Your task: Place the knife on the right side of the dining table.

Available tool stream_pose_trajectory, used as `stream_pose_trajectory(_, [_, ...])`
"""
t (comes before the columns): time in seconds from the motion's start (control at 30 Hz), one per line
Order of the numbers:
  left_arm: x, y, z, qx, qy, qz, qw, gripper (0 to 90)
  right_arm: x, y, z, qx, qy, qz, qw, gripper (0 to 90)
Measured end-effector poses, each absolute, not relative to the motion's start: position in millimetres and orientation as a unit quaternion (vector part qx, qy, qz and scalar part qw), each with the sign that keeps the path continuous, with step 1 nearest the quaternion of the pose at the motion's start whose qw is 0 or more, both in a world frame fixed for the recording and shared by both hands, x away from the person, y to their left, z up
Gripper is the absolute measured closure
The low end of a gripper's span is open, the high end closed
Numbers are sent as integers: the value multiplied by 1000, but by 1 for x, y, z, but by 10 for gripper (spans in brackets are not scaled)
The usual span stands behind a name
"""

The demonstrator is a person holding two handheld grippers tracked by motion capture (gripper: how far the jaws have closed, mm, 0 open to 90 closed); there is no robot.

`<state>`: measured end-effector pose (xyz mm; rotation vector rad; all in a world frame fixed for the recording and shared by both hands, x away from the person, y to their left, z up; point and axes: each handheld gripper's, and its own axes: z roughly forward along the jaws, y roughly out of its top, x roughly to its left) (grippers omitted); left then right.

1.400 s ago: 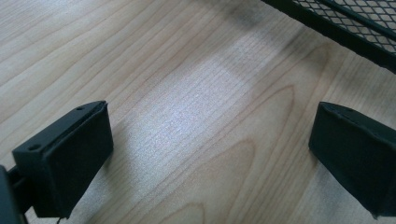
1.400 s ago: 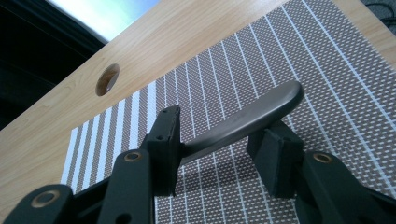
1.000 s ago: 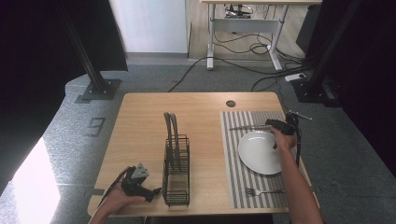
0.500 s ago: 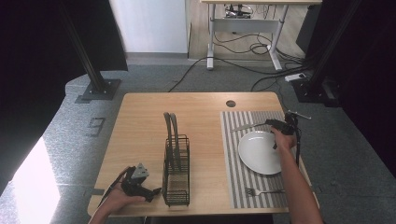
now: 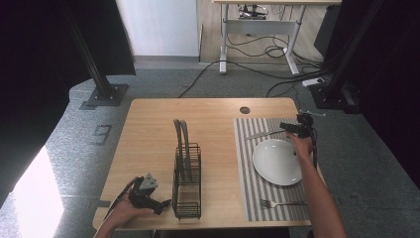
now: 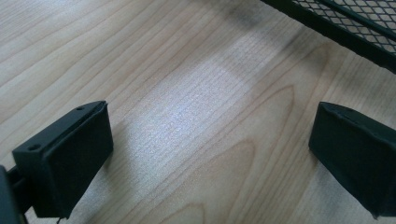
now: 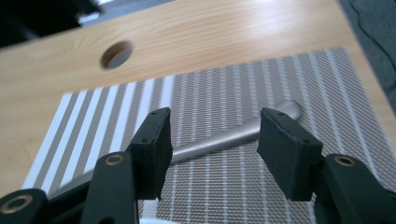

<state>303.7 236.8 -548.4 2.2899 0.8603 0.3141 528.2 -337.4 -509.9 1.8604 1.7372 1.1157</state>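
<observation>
A silver knife lies flat on the striped placemat, just behind the white plate. My right gripper hovers over the knife's handle end. In the right gripper view the handle lies on the mat below the jaws of my right gripper; the jaws have just been opening and neither pad touches it. A fork rests on the mat's near edge. My left gripper sits open at the table's front left, beside the black wire rack, with bare wood between its jaws.
The rack's mesh base is close to the left gripper's far side. A round cable hole is in the tabletop behind the mat. Cables and black stand legs are on the floor beyond the table.
The right gripper has lifted a little off the mat with its jaws wider apart; the knife stays lying where it was. The left hand has kept still.
</observation>
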Motion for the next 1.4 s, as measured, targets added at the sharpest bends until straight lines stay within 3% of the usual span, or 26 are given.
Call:
stream_pose_trajectory(0.27, [304, 237, -548, 876, 329, 120, 332, 0, 553, -324, -518, 630, 677, 352, 140, 405])
stream_pose_trajectory(0.7, [304, 237, -548, 876, 329, 120, 332, 0, 575, -313, -535, 618, 701, 318, 158, 418])
stream_pose_trajectory(1.4, [304, 237, -548, 876, 329, 120, 331, 0, 572, -318, -534, 636, 692, 298, 169, 416])
